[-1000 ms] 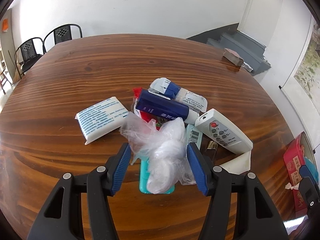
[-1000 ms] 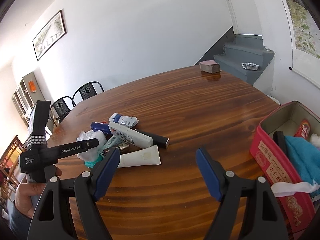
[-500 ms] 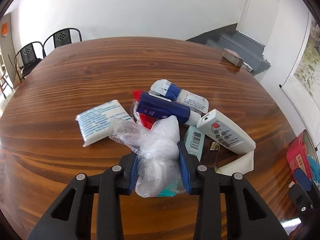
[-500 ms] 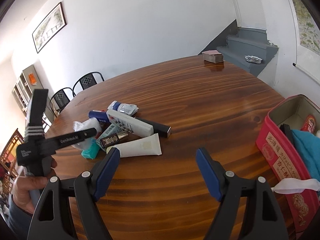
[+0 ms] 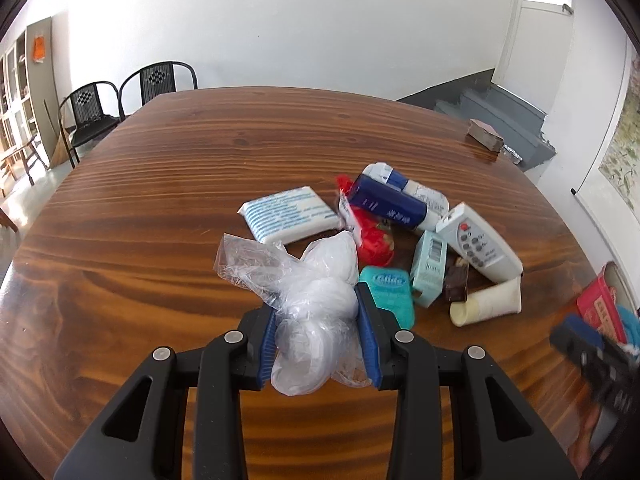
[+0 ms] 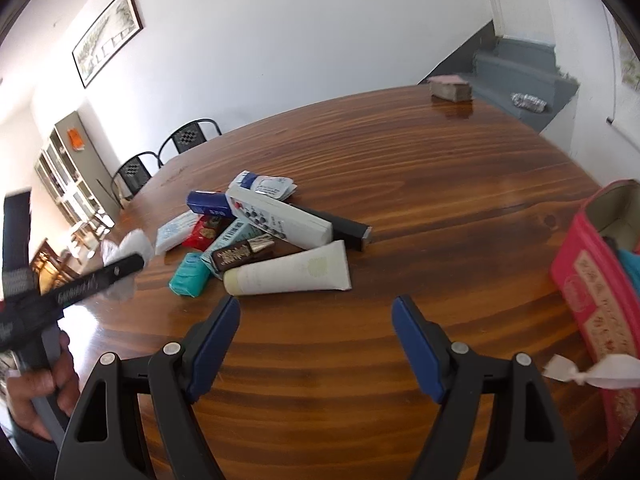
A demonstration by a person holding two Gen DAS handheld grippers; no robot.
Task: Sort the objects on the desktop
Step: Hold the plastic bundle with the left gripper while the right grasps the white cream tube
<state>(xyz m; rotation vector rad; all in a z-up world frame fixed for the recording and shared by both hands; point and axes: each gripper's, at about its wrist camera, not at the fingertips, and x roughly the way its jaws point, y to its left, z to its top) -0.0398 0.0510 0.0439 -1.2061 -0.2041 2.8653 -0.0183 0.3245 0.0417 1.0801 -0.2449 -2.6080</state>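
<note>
The left hand-held gripper (image 5: 318, 336) is clamped on a crumpled clear plastic bag (image 5: 308, 300) with white contents, held above the tabletop (image 5: 160, 200). Just beside it lie a teal floss box (image 5: 390, 292), a tissue pack (image 5: 288, 214) and a remote (image 5: 478, 242). The right hand-held gripper (image 6: 316, 330) stands wide and empty, near a red tin (image 6: 596, 284).

The left gripper (image 5: 318, 336), open around the clear plastic bag (image 5: 312, 304) 1 second ago, has clamped it and drawn it off the teal floss box (image 5: 390, 294), now uncovered. The right gripper (image 6: 316, 334) has dipped nearer the cream tube (image 6: 292, 272).
</note>
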